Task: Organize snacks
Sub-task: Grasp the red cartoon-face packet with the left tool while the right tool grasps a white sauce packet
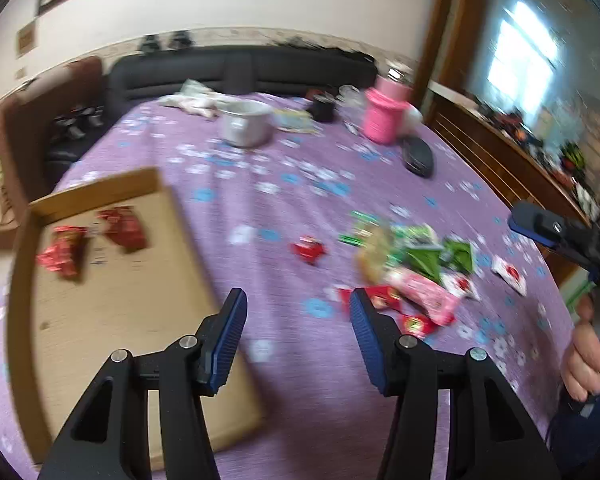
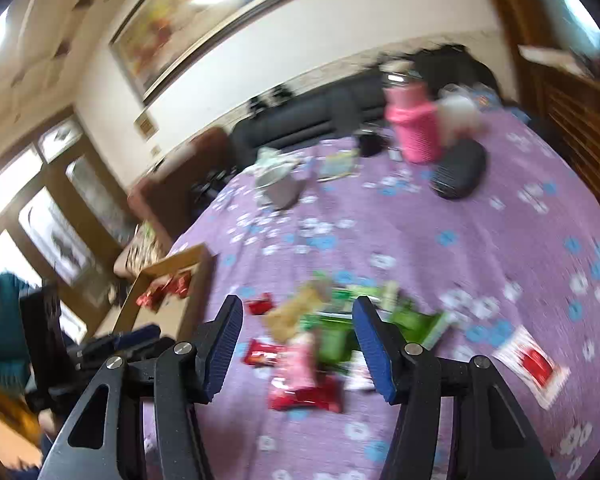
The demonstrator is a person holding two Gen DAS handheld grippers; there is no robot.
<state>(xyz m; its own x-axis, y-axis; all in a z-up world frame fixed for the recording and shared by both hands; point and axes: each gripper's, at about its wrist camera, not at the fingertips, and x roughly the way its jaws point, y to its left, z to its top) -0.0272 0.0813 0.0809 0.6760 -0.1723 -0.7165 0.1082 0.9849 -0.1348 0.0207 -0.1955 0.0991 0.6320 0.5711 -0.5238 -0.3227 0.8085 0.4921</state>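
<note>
Motion blur smears the snack pile (image 1: pixel 408 264) so no wrapper print can be read (both views alike). The cardboard box (image 1: pixel 112 320) is partly covered by the left gripper (image 1: pixel 298 316), and the right gripper (image 1: pixel 568 240) is cut by the frame edge

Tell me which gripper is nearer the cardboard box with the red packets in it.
Left. The left gripper hangs open right beside the cardboard box, one finger over its edge. The right gripper is open over the snack pile, farther from the box.
</note>
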